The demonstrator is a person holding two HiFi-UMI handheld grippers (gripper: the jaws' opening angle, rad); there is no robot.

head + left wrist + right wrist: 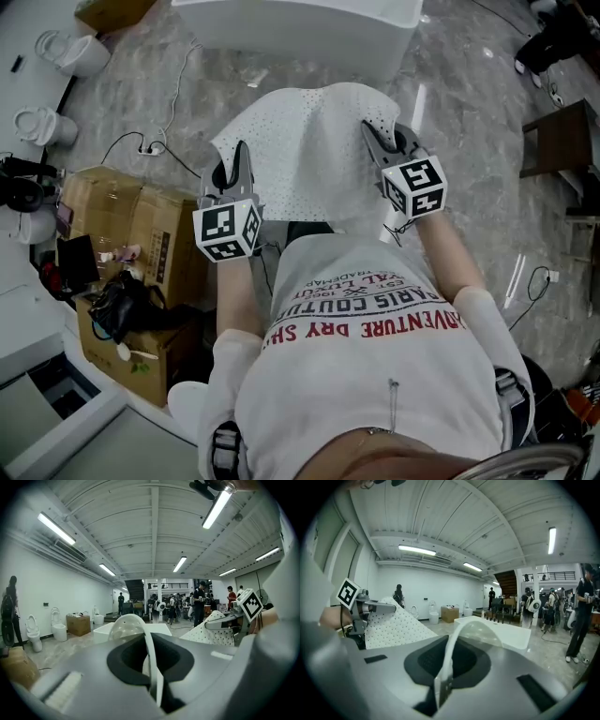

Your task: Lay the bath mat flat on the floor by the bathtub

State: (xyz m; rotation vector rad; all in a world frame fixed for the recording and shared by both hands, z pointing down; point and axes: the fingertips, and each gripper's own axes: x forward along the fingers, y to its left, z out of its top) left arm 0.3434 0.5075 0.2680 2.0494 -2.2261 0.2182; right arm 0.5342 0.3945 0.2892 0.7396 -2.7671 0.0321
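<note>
Floor (469,141) of grey veined stone fills most of the head view, and a white bathtub (300,23) stands at its far edge, straight ahead of the person. Between the person and the tub spreads the bath mat (309,159), a white sheet dotted all over with small holes. It is held up by its two near corners and is not lying flat: it sags in the middle and its far edge falls towards the tub, though I cannot tell whether that edge reaches the floor. To the person's left sit brown cardboard boxes (122,216), the nearest one open with dark items spilling from its top. Farther left, two white toilets (80,52) stand along the wall. A dark side table (562,141) stands well apart on the right. A thin black cable (150,147) runs over the floor between the boxes and the tub. The left gripper (242,155) has its jaws pressed together on the mat's left near corner; in the left gripper view the edge of the sheet stands pinched between them and curls up in a loop. The right gripper (370,131) is likewise clamped tight on the right near corner, with the mat's edge caught thin between its jaws and arching upward.
</note>
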